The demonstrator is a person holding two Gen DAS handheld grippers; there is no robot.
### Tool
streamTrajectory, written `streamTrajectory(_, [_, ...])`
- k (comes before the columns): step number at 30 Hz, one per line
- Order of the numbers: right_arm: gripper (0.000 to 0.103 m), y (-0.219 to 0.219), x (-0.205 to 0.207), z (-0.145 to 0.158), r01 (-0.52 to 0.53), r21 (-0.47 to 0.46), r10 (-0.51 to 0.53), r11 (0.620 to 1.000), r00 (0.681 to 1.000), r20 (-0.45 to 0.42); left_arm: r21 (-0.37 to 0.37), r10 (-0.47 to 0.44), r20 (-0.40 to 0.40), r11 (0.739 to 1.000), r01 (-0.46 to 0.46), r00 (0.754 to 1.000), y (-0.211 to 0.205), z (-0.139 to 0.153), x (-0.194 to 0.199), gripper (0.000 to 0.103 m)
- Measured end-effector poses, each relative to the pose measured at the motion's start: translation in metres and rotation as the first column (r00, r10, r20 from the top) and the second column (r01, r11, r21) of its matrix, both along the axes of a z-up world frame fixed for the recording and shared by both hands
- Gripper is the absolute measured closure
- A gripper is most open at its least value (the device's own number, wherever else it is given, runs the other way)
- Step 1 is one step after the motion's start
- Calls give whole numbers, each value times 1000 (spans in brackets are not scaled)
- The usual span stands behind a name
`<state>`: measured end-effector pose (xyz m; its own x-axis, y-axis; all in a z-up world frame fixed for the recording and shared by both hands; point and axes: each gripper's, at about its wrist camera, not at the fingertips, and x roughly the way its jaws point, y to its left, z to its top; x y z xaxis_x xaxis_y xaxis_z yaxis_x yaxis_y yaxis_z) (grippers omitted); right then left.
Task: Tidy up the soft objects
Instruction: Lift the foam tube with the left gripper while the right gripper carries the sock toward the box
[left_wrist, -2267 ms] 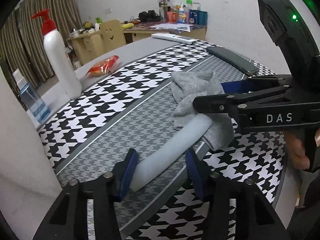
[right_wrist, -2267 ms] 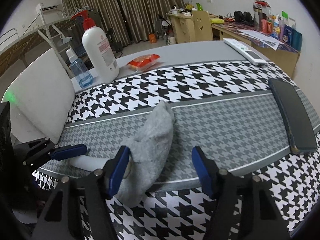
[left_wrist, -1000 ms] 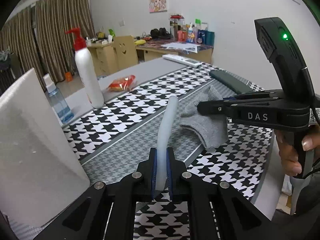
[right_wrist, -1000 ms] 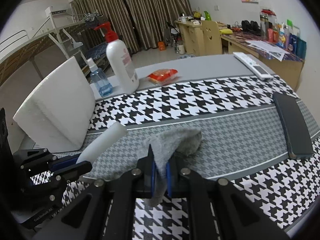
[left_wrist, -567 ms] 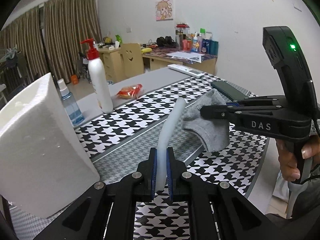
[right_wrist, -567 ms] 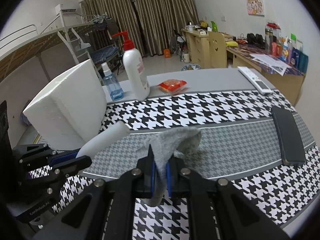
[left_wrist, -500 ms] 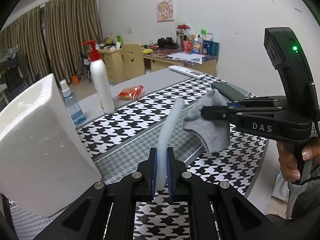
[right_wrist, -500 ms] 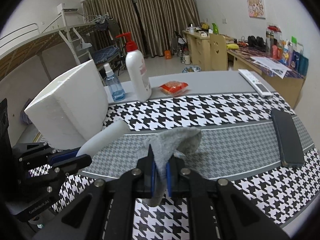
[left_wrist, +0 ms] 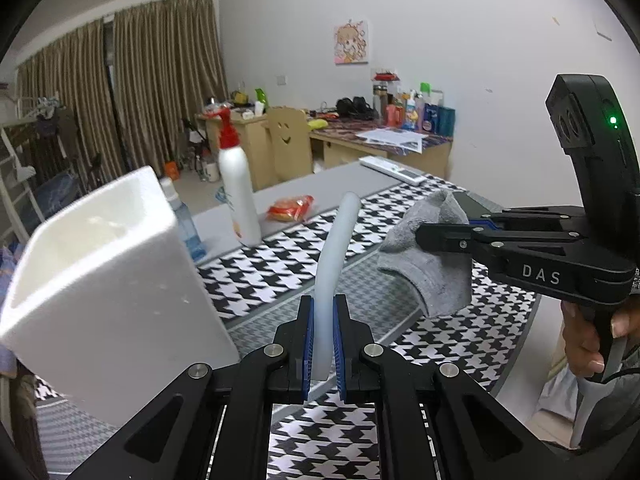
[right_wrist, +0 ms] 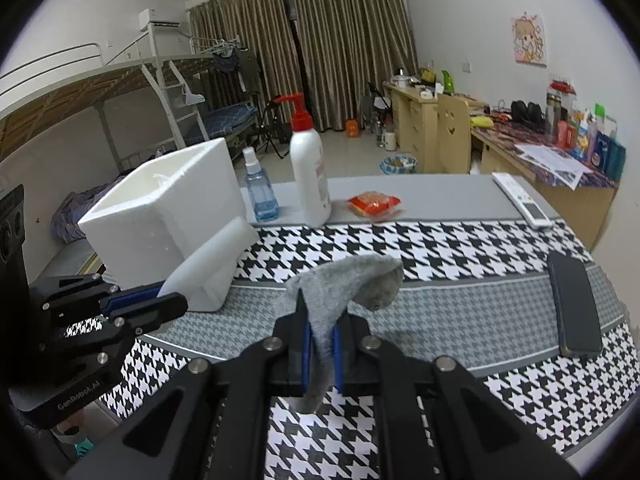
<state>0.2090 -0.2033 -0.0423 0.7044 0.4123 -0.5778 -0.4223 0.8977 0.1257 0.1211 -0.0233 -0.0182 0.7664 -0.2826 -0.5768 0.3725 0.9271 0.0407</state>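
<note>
In the left wrist view my left gripper (left_wrist: pixel 323 320) is shut on the lower end of a pale foam strip (left_wrist: pixel 336 248), which stands up curved above the table. To its right, my right gripper (left_wrist: pixel 420 236) holds a grey sock (left_wrist: pixel 436 276) in the air. The right wrist view shows the right gripper (right_wrist: pixel 320 328) shut on the sock (right_wrist: pixel 352 280), whose toe droops forward. At the left of that view the left gripper (right_wrist: pixel 172 302) carries the foam strip (right_wrist: pixel 216 252) in front of an open white foam box (right_wrist: pixel 160 204). That box (left_wrist: pixel 100 280) is close on the left.
A houndstooth cloth (right_wrist: pixel 440 248) covers the table. Behind it stand a white pump bottle (right_wrist: pixel 308 176) and a blue spray bottle (right_wrist: pixel 260 192), beside a red snack packet (right_wrist: pixel 374 204). A remote (right_wrist: pixel 520 200) and a flat black case (right_wrist: pixel 574 308) lie at the right. A hand (left_wrist: pixel 588 344) grips the right handle.
Both grippers closed on their objects, the foam strip and the sock, and have since risen with them off the table. The white foam box now fills more of the left wrist view.
</note>
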Motion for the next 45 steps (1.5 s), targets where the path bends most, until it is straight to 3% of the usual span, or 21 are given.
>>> streamTrajectory(24, [91,37,6,36,-81,1,80,997,992,98,-75,159,99,986,-152,982,44,43,2,93])
streamTrajectory(37, [91,63,10,53,-138,-1,137,990,981,139,-100,244,121,967,-233,962,70,57,2,93])
streamTrajectory(45, [91,82,14,62,-178,2,176,984,971,162,-91,318,144,947,-308,937,89,63,-2,93])
